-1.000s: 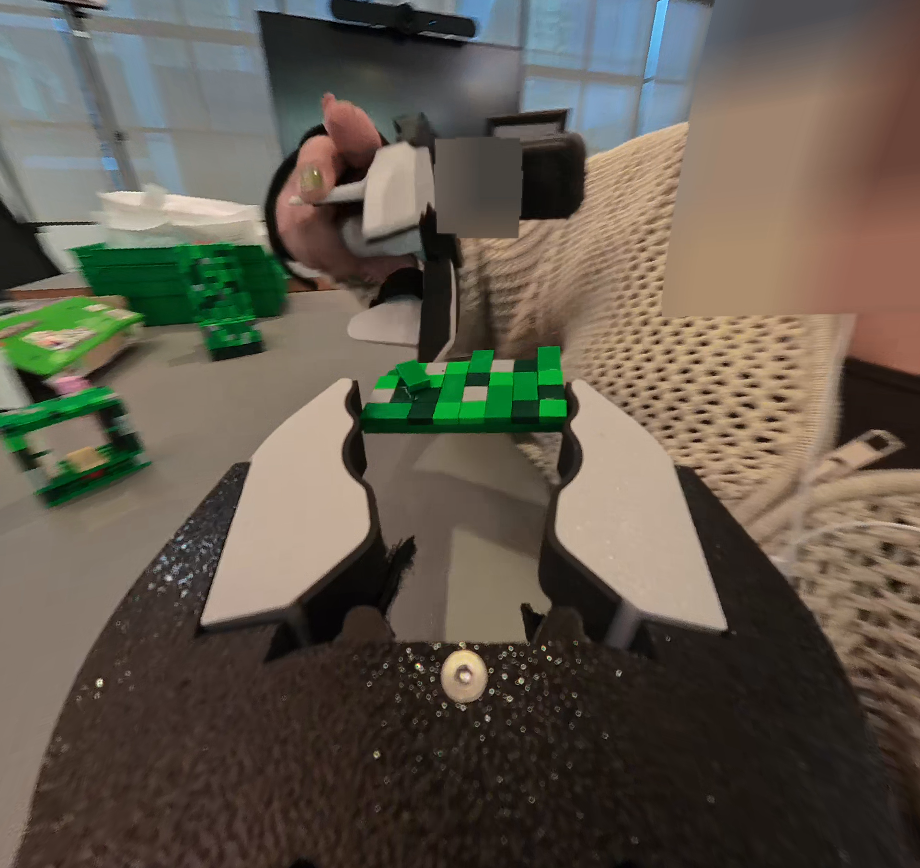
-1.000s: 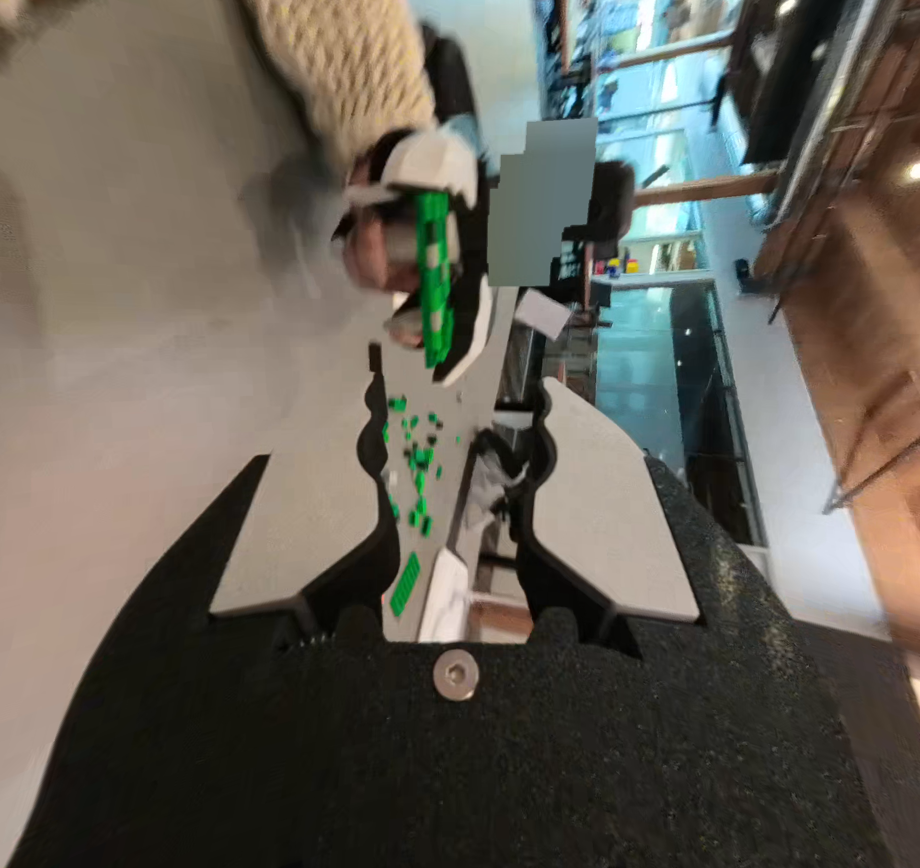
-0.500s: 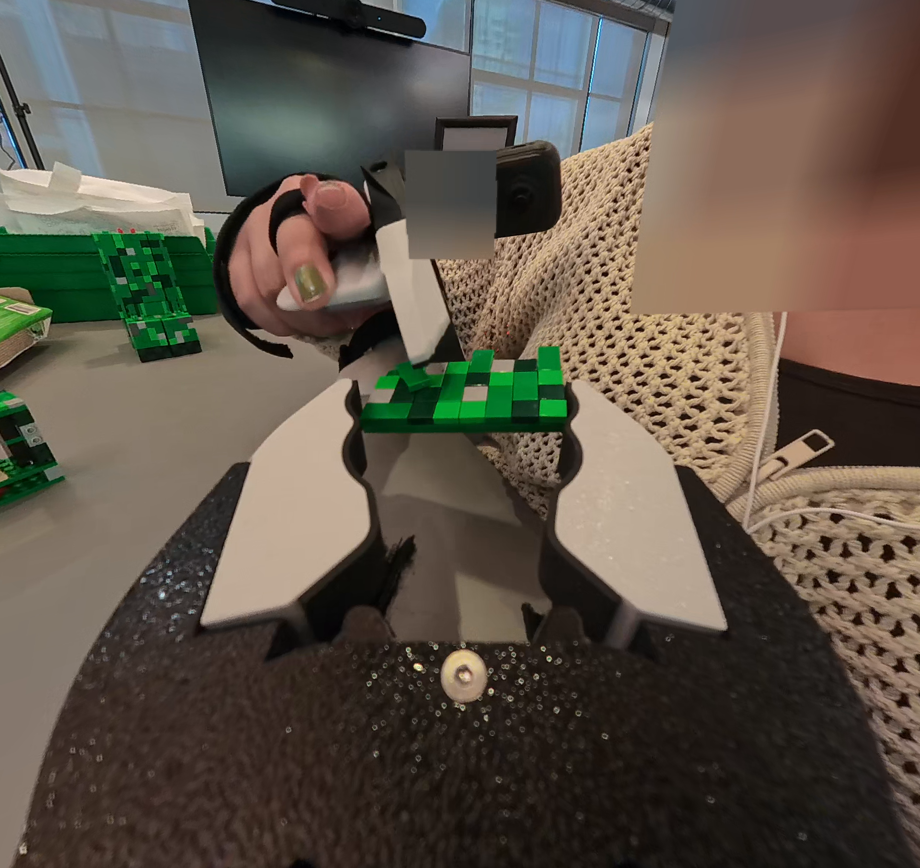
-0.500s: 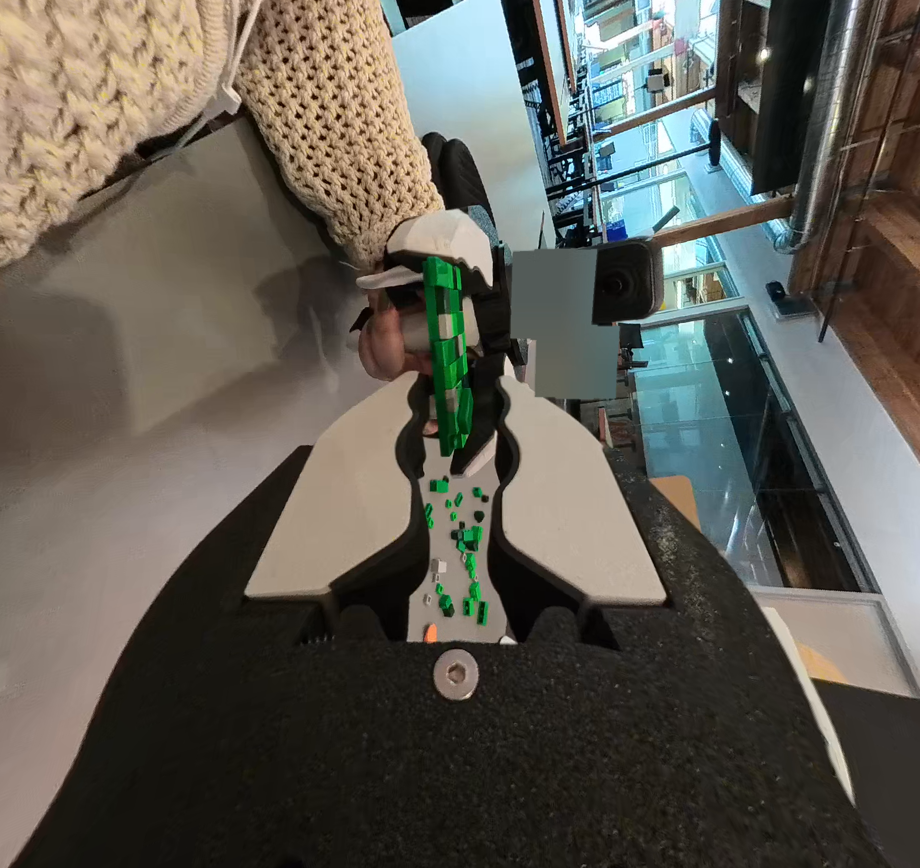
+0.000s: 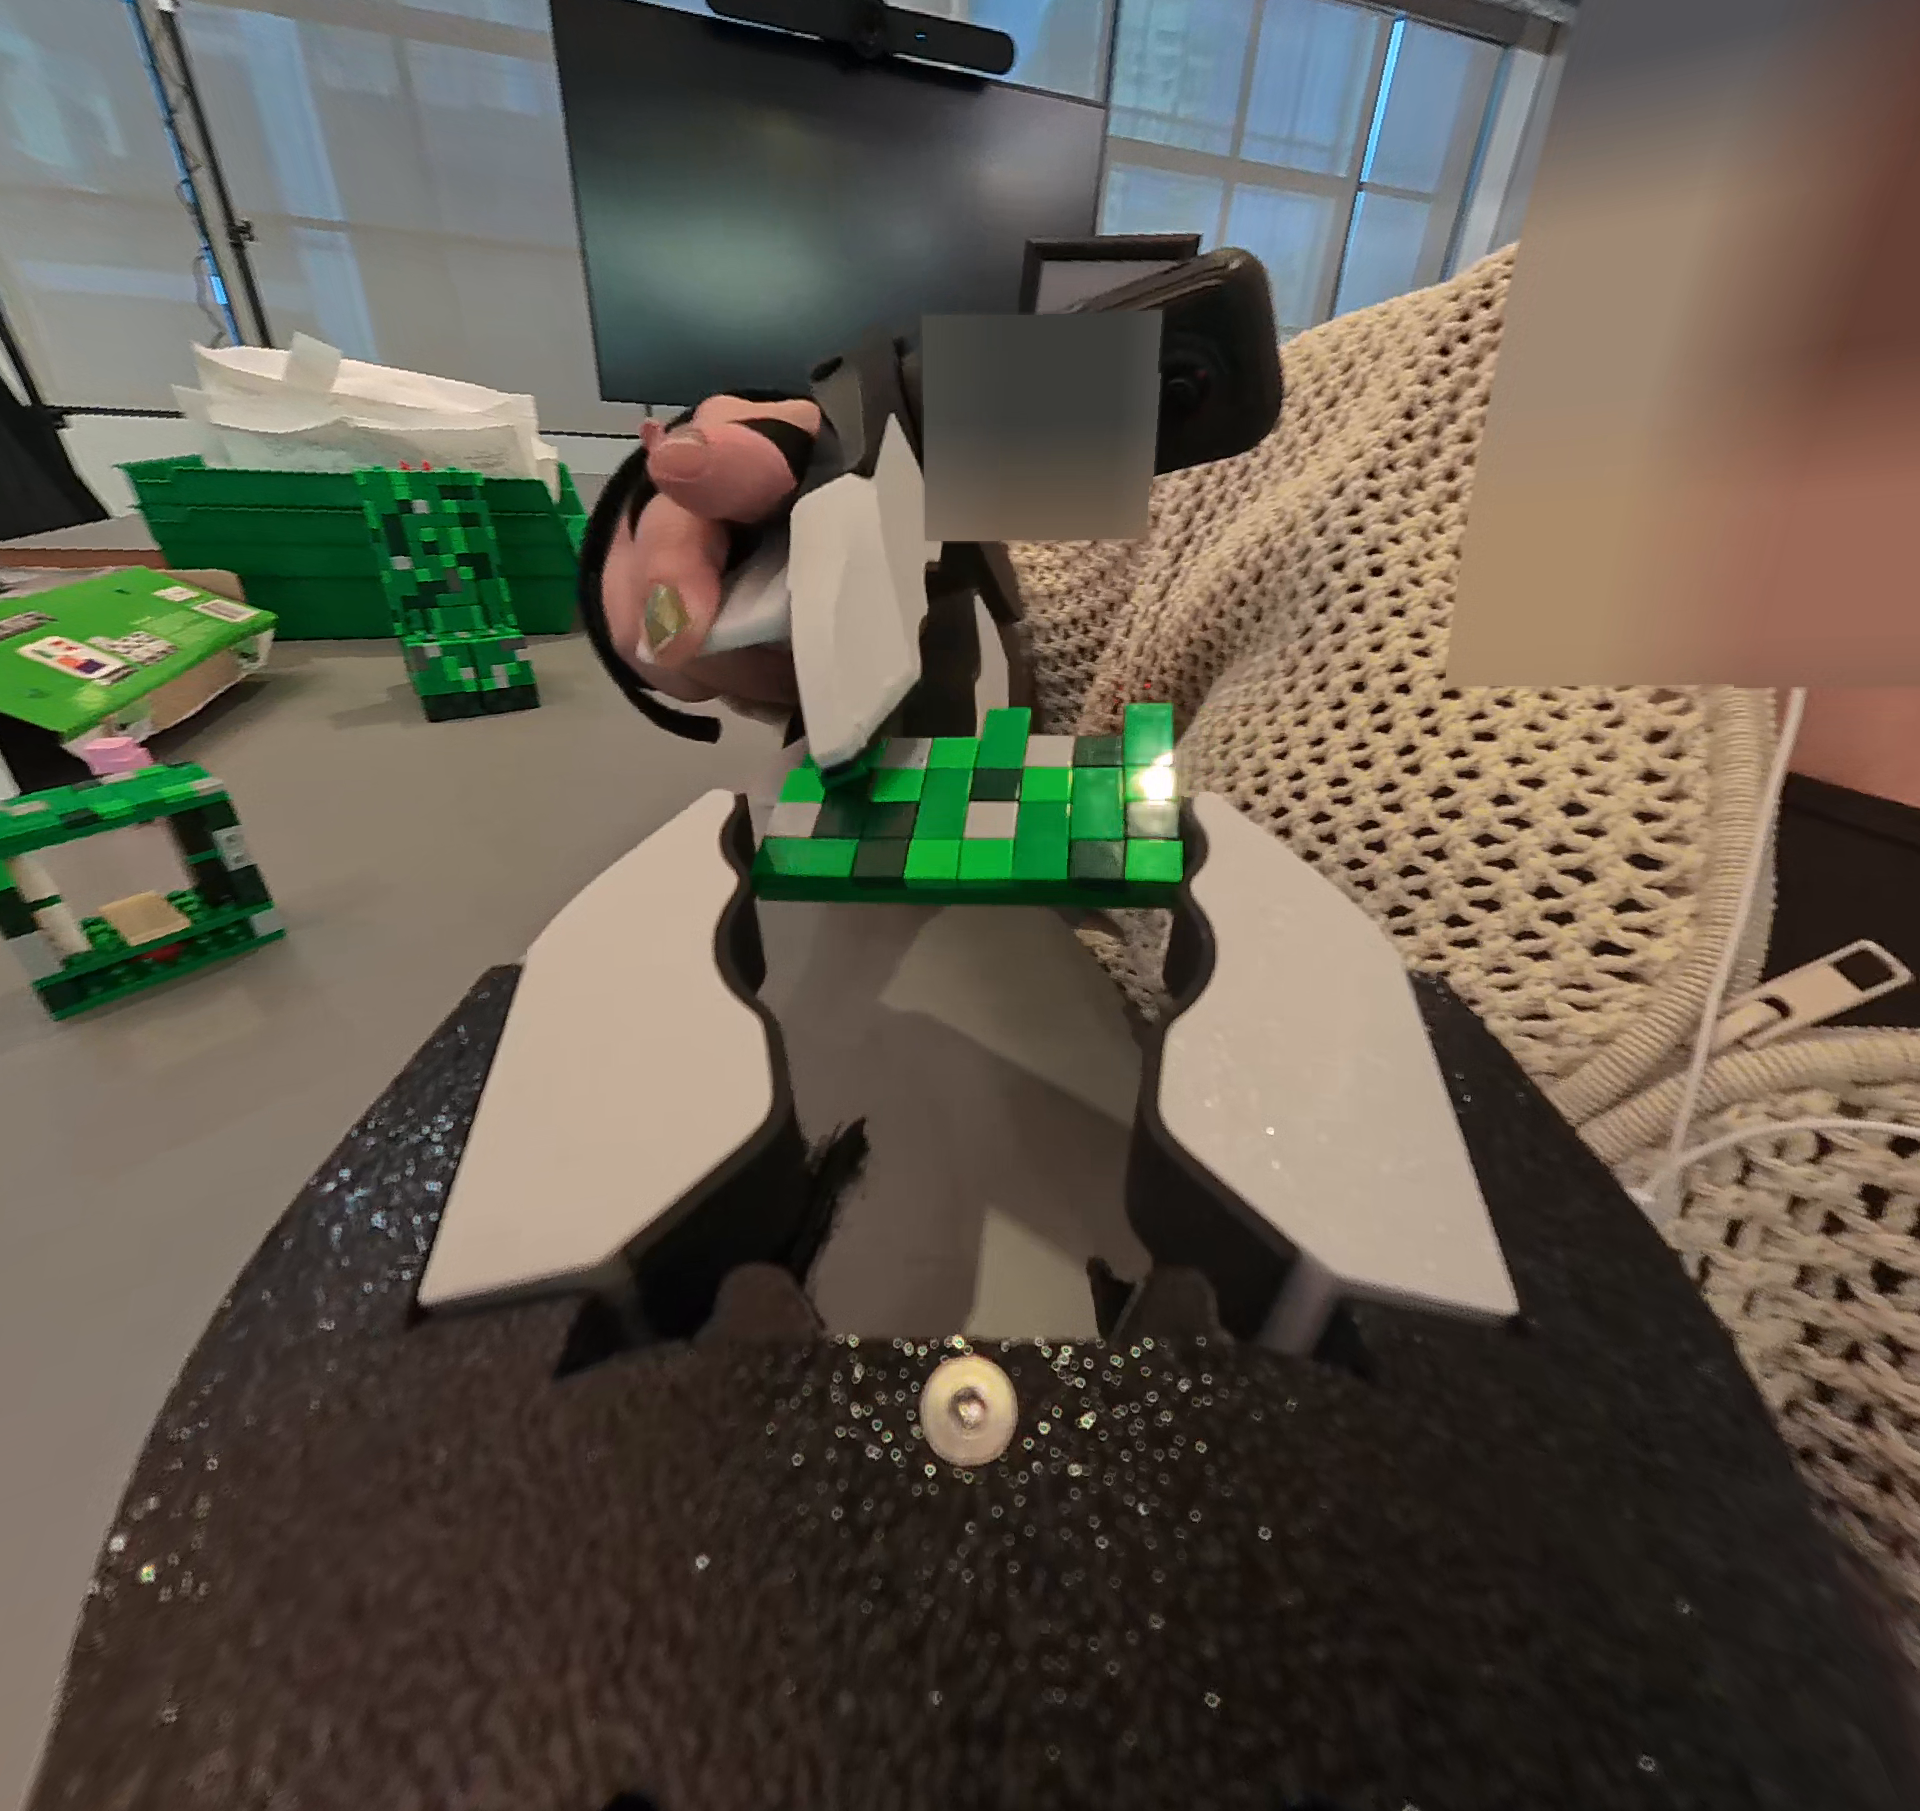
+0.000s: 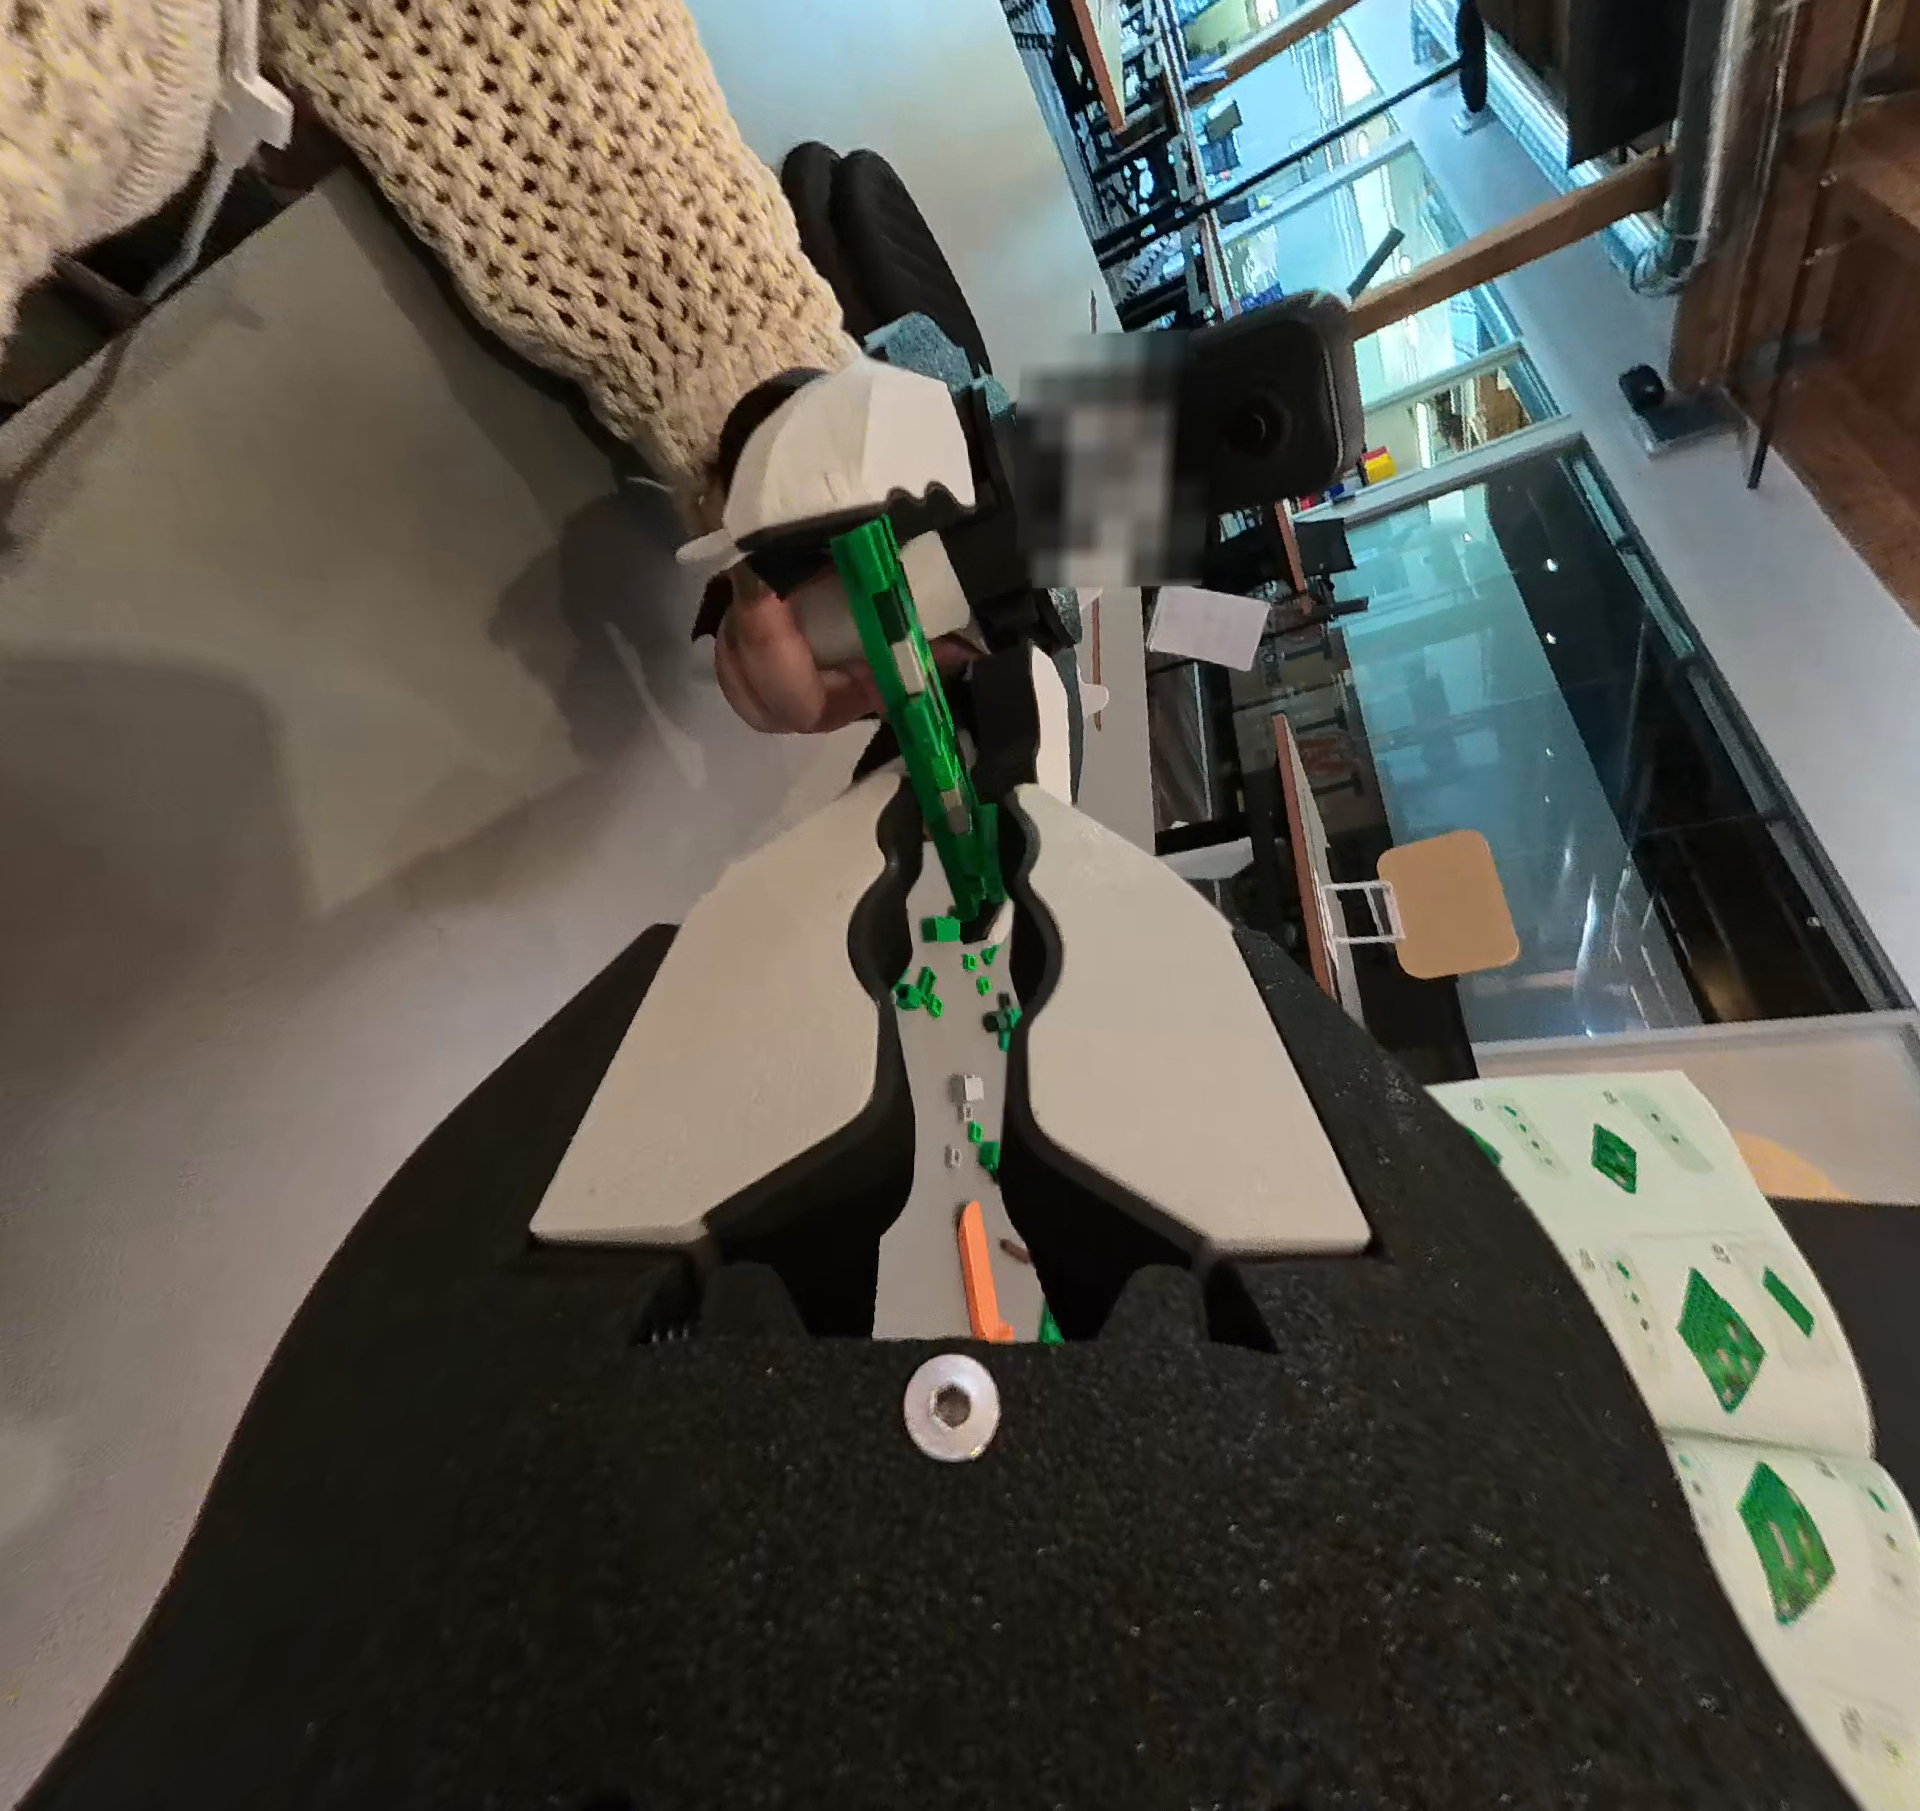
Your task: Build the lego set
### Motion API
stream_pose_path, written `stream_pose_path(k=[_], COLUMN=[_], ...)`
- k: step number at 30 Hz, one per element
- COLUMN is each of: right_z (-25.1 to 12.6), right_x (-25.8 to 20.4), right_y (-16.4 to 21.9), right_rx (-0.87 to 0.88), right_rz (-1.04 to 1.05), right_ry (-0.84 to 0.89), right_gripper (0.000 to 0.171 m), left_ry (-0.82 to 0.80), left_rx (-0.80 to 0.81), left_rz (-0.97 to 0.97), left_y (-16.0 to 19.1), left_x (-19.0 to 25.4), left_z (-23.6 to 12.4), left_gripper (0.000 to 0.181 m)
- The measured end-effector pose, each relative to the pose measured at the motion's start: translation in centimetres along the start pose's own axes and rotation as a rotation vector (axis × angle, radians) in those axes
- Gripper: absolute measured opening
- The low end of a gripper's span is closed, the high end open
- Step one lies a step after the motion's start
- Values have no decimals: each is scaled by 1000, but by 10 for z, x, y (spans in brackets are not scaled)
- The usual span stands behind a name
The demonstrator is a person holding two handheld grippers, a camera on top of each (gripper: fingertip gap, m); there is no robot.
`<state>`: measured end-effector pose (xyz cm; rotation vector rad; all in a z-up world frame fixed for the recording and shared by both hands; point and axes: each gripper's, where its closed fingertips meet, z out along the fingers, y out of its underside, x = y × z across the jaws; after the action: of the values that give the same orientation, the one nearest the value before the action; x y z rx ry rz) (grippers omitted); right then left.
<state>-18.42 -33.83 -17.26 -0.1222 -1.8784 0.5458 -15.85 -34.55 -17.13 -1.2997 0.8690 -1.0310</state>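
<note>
A flat green plate (image 5: 997, 805), tiled in light green, dark green and grey, is held level across its width by my left gripper (image 5: 966, 831), which is shut on it above the table. My right gripper (image 6: 964, 826) is closed down on the plate's corner, with the plate seen edge-on (image 6: 894, 639) between its fingers. In the left wrist view the right gripper (image 5: 842, 753) comes down from above, and its white fingertip (image 5: 847, 681) presses a small green tile at the plate's far left corner. A hand holds it.
On the grey table (image 5: 416, 826) stand a green blocky figure (image 5: 457, 598), green bins (image 5: 260, 535), a green box (image 5: 114, 639) and a green frame build (image 5: 135, 888). Loose small bricks (image 6: 925, 992), an orange tool (image 6: 977, 1273) and an instruction booklet (image 6: 1714, 1325) lie below. A person's knitted sleeve is close on the right. The tips of both grippers are at nearly the same place.
My right gripper has moved in from farther off and narrowed from wide open onto the plate's corner. My left gripper kept its hold on the plate.
</note>
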Motion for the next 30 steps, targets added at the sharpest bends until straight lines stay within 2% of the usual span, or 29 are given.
stream_pose_path(k=[23,30], right_z=[2,2], right_x=[3,3], right_y=[19,19], right_rx=[-154,-126], right_rz=[-84,-18], right_ry=[86,96], right_gripper=[10,8], left_ry=[-60,-48], left_rx=[-14,8], left_rz=[-25,-68], left_y=[2,0], left_x=[-10,-10], left_z=[-1,-1], left_gripper=[76,76])
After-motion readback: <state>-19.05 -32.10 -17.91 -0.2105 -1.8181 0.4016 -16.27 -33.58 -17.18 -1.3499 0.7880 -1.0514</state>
